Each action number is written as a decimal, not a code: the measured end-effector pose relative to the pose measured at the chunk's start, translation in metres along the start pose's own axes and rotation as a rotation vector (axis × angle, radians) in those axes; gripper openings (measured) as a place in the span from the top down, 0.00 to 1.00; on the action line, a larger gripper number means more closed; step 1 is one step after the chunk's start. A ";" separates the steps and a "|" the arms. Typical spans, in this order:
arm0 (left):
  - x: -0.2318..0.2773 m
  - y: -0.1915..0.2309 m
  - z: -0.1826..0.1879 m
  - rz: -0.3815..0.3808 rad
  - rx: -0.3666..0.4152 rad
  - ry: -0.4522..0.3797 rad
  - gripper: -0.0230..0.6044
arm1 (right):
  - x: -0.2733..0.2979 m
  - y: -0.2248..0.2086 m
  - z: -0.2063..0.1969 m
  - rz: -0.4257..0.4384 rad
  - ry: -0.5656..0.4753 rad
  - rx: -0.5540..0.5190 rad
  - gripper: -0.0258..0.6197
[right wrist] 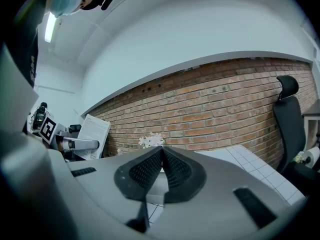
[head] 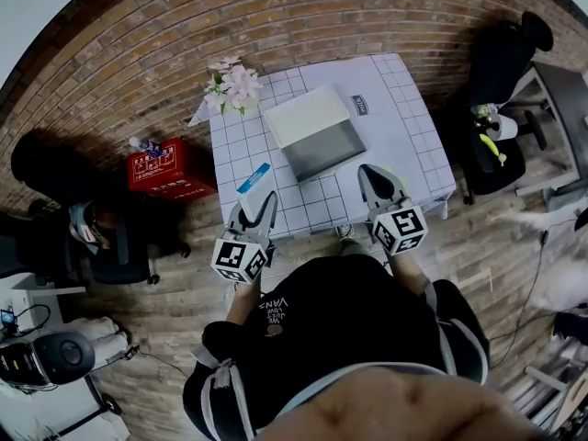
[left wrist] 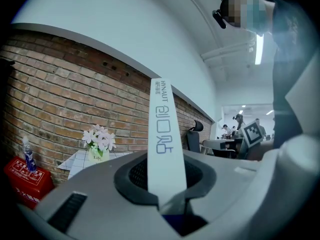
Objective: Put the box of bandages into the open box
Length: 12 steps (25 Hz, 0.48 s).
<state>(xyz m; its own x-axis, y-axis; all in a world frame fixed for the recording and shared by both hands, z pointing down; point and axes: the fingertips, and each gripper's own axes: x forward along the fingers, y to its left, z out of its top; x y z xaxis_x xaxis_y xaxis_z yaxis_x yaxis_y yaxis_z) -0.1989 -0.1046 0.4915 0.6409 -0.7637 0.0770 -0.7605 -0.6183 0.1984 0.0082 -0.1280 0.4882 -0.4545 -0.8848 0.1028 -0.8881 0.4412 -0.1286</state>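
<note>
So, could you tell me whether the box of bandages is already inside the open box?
No, the box of bandages is clamped in the left gripper, apart from the open box, not in it.

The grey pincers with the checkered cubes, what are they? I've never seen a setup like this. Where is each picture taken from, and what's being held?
They are hand-held tools, not a robot. A person holds one two-jaw clamp in each hand, and the cubes are part of them. The head view comes from a camera on the person's head, looking down at a white gridded table. The other two views come from a camera riding on each gripper, looking along its jaws. On the table stand an open box and some flowers; a red box sits on the floor beside it. The left gripper is clamped on the box of bandages, a slim white carton sticking up between its jaws. The right gripper is shut and empty.
</note>
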 end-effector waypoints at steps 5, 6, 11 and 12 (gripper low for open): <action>0.030 0.005 -0.002 0.001 0.005 0.022 0.83 | 0.017 -0.023 0.001 0.009 0.016 0.006 0.96; 0.036 0.006 -0.003 0.002 0.003 0.028 0.83 | 0.020 -0.027 0.001 0.010 0.019 0.006 0.96; 0.067 0.006 -0.013 0.002 0.011 0.070 0.83 | 0.031 -0.050 0.003 0.023 0.029 0.006 0.96; 0.073 0.006 -0.016 0.002 0.014 0.079 0.83 | 0.033 -0.055 0.003 0.024 0.032 0.005 0.96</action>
<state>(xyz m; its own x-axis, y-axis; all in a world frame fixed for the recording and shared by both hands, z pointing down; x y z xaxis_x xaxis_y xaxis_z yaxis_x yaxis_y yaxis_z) -0.1550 -0.1616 0.5136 0.6453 -0.7481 0.1547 -0.7627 -0.6198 0.1845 0.0422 -0.1819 0.4959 -0.4781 -0.8685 0.1307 -0.8764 0.4619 -0.1364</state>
